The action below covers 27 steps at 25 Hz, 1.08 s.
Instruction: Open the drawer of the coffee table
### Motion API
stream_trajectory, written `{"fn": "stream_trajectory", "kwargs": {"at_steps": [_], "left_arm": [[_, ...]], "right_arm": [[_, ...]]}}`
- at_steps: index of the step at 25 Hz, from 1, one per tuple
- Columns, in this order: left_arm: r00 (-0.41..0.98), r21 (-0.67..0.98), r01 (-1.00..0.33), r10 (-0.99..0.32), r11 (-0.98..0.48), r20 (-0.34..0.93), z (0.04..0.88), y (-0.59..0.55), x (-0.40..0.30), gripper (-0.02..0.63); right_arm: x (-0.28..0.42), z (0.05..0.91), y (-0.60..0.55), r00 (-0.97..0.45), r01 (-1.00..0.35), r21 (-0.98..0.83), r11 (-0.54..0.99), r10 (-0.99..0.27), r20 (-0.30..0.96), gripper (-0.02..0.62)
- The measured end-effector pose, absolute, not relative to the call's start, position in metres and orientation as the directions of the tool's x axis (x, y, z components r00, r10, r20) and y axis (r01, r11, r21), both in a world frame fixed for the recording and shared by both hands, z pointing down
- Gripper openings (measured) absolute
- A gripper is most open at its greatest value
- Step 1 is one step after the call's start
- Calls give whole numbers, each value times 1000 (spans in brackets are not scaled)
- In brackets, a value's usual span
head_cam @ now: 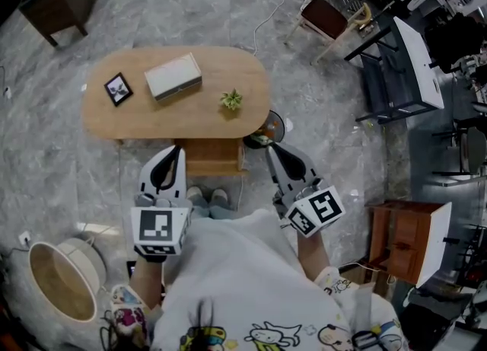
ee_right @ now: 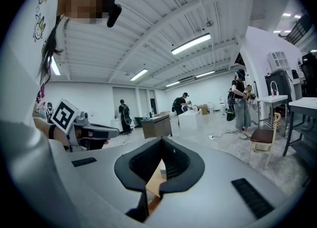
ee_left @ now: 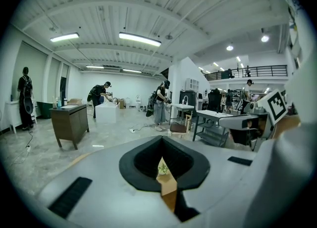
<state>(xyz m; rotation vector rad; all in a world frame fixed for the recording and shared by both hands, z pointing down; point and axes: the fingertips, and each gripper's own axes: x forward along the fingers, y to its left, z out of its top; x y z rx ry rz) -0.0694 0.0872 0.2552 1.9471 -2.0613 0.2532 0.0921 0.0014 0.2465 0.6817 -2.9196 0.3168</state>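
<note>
In the head view an oval wooden coffee table (head_cam: pixel 129 117) lies ahead of me, carrying a small picture frame (head_cam: pixel 118 89), a white box (head_cam: pixel 173 76) and a little green plant (head_cam: pixel 231 100). A wooden drawer (head_cam: pixel 211 157) shows under the table's near edge; I cannot tell how far out it stands. My left gripper (head_cam: pixel 173 151) is shut and empty, its tip just left of the drawer. My right gripper (head_cam: pixel 271 149) is shut and empty just right of it. The left gripper (ee_left: pixel 162 145) frames the plant (ee_left: pixel 162 167) between its closed pads. The right gripper (ee_right: pixel 161 143) shows only a sliver of the tabletop (ee_right: pixel 155 181).
A round dark object (head_cam: pixel 268 127) sits on the floor at the table's right end. A wicker basket (head_cam: pixel 65 277) stands at lower left, a brown cabinet (head_cam: pixel 399 239) at lower right, a chair (head_cam: pixel 327 18) and a dark desk (head_cam: pixel 396 60) at upper right. Several people stand far off.
</note>
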Motion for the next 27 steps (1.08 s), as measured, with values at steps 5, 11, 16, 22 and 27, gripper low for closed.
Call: {"fn": "stream_trajectory", "kwargs": {"at_steps": [5,11,16,22,27], "left_arm": [[-27,67,-996,-945,51,327,256,89,-71,3],[2,58,-998,-941,18,338,260,91,-68,3],[19,48,-999,-941,-3,338,260,90,-67,3],[33,36,-999,-939,-22,342,260,89,-66,3],[38,27,-999,-941,-31,337,261,84,-67,3]], "right_arm": [[84,248,5,-896,-433,-149,889,-406,181,0],[85,247,7,-896,-433,-145,890,-407,181,-2],[84,249,10,-894,-435,-143,889,-406,190,-1],[84,250,14,-893,-432,-135,892,-402,202,0],[85,250,12,-892,-432,-120,894,-404,205,-2]]}}
